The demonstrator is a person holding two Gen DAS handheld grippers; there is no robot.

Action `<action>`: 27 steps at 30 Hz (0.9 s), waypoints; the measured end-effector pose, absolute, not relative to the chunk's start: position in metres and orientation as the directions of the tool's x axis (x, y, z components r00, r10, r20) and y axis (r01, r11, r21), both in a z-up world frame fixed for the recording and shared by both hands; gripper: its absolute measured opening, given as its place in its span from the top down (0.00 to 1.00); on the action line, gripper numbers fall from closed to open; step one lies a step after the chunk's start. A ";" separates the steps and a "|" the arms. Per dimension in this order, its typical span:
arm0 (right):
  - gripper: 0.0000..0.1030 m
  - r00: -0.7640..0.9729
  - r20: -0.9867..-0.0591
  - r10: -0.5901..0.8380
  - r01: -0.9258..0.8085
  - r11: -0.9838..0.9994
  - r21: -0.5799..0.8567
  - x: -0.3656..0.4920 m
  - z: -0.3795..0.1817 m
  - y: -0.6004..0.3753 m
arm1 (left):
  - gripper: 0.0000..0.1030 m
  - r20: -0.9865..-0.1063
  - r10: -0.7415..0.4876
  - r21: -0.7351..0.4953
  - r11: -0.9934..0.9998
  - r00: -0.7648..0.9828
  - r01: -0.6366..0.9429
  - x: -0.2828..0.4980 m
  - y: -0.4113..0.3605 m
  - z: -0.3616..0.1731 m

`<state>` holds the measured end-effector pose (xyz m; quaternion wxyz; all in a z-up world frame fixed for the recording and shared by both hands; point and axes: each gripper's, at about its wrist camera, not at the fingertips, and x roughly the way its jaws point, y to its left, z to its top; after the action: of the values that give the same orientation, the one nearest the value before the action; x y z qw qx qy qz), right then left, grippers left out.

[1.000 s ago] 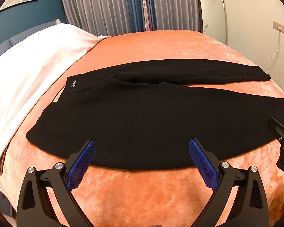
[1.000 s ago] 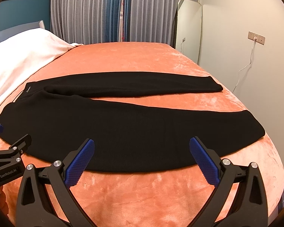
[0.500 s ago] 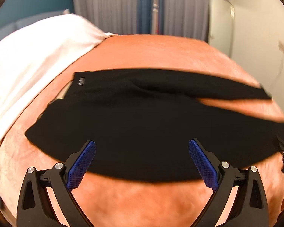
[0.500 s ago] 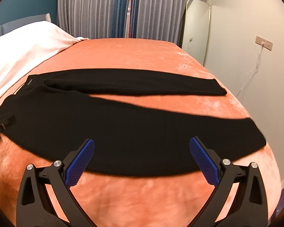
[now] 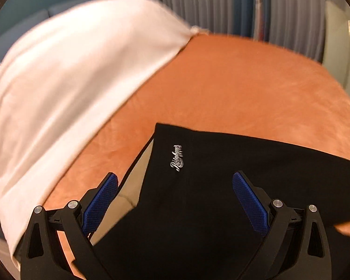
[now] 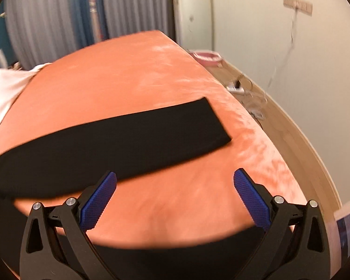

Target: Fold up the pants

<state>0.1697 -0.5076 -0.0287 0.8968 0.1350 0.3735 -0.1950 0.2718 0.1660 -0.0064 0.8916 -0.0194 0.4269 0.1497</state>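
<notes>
presently the black pants point(image 5: 221, 186) are laid flat on the orange bedspread point(image 5: 245, 81), legs apart and unfolded. the approach-to-grasp step is judged to be in hand. the left gripper point(image 5: 175, 200) is held with fingers wide and empty above the waistband by the logo point(image 5: 177, 158); the right gripper point(image 6: 175, 200), likewise wide and empty, is held near the leg ends. next, waistband and near hem would need pinching. the far hem point(image 6: 210, 119) is shown only by the right view, the white sheet point(image 5: 70, 81) mostly by the left.

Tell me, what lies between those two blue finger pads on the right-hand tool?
In the right wrist view, the right gripper is open over bare orange bedspread. One black leg of the pants lies just beyond.
</notes>
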 end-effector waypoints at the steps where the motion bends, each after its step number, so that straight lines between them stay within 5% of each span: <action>1: 0.04 0.636 -0.727 -0.258 0.462 0.882 0.091 0.181 -0.032 -0.518 | 0.06 -0.776 0.251 0.085 0.951 0.578 -0.299 0.282 0.172 -0.011; 11: 0.04 0.569 -0.736 -0.366 0.450 0.888 -0.094 0.277 -0.050 -0.565 | 0.06 -0.872 0.227 0.045 0.920 0.434 -0.390 0.380 0.226 -0.068; 17: 0.05 0.508 -0.805 -0.308 0.454 0.889 -0.054 0.312 -0.083 -0.584 | 0.06 -0.899 0.140 -0.021 0.932 0.414 -0.361 0.404 0.230 -0.095; 18: 0.11 0.538 -0.794 -0.284 0.447 0.894 -0.017 0.311 -0.083 -0.585 | 0.13 -0.890 0.160 0.005 0.940 0.428 -0.342 0.407 0.225 -0.095; 19: 0.41 0.567 -0.794 -0.219 0.422 0.905 0.051 0.310 -0.083 -0.586 | 0.19 -0.886 0.170 0.023 0.945 0.432 -0.325 0.410 0.221 -0.095; 22: 0.89 0.598 -0.785 -0.162 0.415 0.901 0.130 0.305 -0.077 -0.586 | 0.68 -0.881 0.133 -0.004 0.957 0.453 -0.289 0.413 0.208 -0.087; 23: 0.89 0.609 -0.779 -0.149 0.407 0.902 0.145 0.301 -0.073 -0.584 | 0.81 -0.877 0.126 -0.016 0.957 0.463 -0.291 0.412 0.205 -0.083; 27: 0.90 0.677 -0.724 -0.136 0.341 0.929 0.145 0.272 -0.040 -0.560 | 0.86 -0.826 0.142 0.001 0.968 0.545 -0.250 0.384 0.189 -0.052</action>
<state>0.2724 -0.5604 -0.0399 0.9055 0.1354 0.3800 -0.1316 0.3837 0.1890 -0.0523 0.8769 -0.0585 0.4637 0.1118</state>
